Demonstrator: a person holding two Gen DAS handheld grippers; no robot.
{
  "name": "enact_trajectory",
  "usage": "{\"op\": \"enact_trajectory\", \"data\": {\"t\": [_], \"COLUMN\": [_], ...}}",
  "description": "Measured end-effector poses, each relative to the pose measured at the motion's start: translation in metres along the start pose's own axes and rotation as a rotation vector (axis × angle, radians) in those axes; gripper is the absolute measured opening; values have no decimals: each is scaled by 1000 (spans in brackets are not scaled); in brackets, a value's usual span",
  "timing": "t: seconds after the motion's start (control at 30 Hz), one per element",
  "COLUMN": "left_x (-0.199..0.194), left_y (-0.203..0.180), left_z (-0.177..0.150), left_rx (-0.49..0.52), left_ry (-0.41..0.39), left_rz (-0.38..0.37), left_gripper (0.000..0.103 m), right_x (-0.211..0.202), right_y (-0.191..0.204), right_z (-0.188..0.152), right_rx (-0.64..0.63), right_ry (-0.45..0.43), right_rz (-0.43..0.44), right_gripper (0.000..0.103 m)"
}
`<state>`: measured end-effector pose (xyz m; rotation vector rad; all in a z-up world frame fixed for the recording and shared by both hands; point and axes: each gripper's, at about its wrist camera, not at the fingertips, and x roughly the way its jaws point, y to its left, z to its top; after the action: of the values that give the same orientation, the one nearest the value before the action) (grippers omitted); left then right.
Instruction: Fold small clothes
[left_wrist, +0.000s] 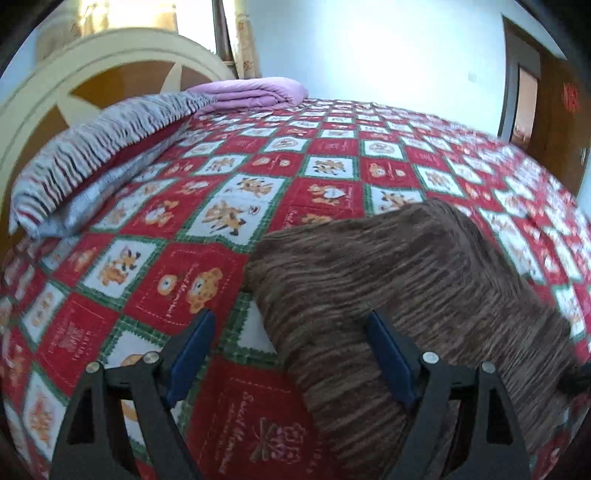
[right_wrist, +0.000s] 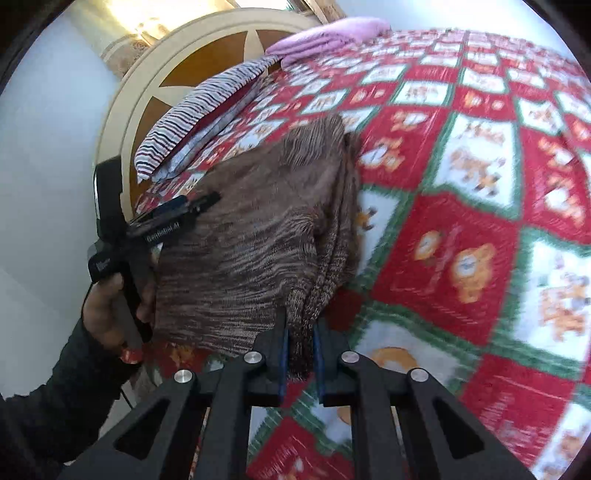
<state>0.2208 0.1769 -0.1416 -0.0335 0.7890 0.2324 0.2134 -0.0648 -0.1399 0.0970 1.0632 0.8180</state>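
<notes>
1. The right tool (right_wrist: 300, 354) has its blue pads pinched tight on a bunched edge of the brown knit garment (right_wrist: 258, 236), which hangs up off the bed from that grip.
2. The left tool (left_wrist: 288, 354) stands wide, with nothing pressed between its pads; the right-hand pad sits over the garment's near edge, while the left-hand pad is over bare bedspread. In the right wrist view this tool appears at the garment's far side, carried by a person's hand (right_wrist: 107, 310) in a dark sleeve.
3. The garment lies on the red, white and green patchwork bedspread (left_wrist: 207, 273), near the front edge of the bed. Several layers show stacked along the side nearest the right tool, so at least one fold appears to be in place. The shape is roughly rectangular yet lumpy.
4. Farther out, a striped pillow (left_wrist: 96, 155) and a folded pink blanket (left_wrist: 255, 92) rest by the cream and brown headboard (left_wrist: 85, 74), well apart from the garment.
5. Judged from this, the folding is partway done: the bundle needs a further fold or smoothing, and the held edge has not yet been laid down.
</notes>
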Motion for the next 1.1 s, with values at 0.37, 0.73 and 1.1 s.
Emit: {"op": "enact_trajectory", "data": {"t": [0.37,0.73,1.1], "left_x": [10,-92,-169], "left_y": [-4,-10,-20], "left_z": [-12,-39,-24], "left_rx": [22,15,14], "left_ry": [-2,-50,-226], "left_rz": [83,35,-56], "left_gripper": [103,103,103], "right_x": [7,-71,-131], "right_y": [-47,19,104], "right_z": [-26,-51,-68], "right_rx": [168,53,-147], "right_ry": [-12,-253,-511], "right_rz": [61,-186,-333], "right_gripper": [11,43,59]}}
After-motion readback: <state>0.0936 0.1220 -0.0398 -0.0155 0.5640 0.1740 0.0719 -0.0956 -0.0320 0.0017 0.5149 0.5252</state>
